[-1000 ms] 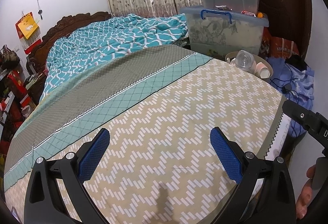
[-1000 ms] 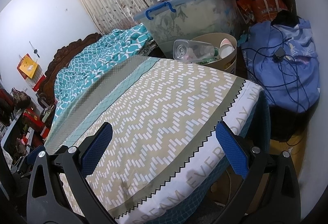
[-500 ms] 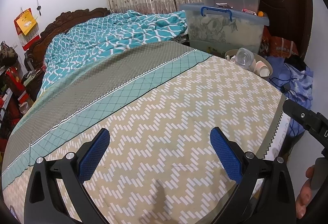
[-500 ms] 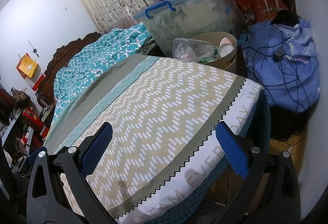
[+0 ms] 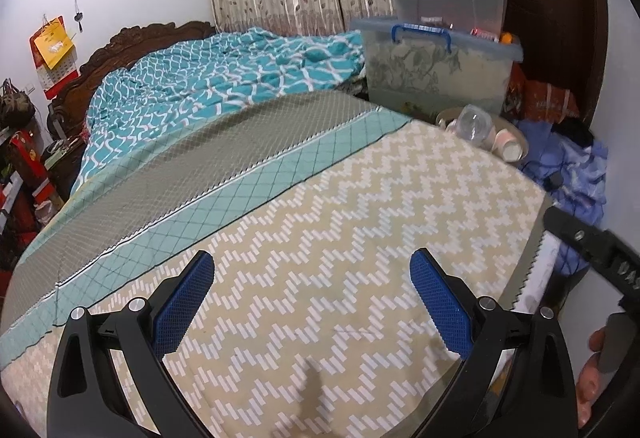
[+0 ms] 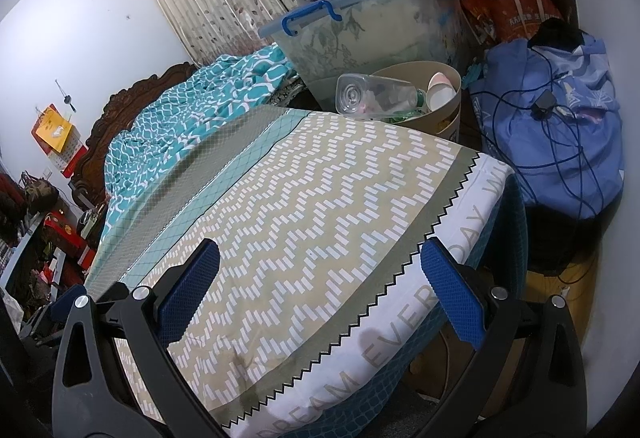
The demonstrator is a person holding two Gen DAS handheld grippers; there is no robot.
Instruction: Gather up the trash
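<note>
A beige round bin stands on the floor past the far corner of the bed. It holds a clear plastic bottle lying on its side and white paper cups. In the left wrist view the bin and bottle show beyond the bed's far edge. My left gripper is open and empty above the zigzag bed cover. My right gripper is open and empty over the bed's near corner. It shows at the right edge of the left wrist view.
Two stacked clear storage boxes stand behind the bin. A blue bag with a black cable lies right of it. A teal quilt is bunched at the headboard. Clutter fills shelves at the left.
Both views are almost steady. The left wrist view has tipped slightly, so the bed and bin sit a little lower and farther. Both grippers stay open.
</note>
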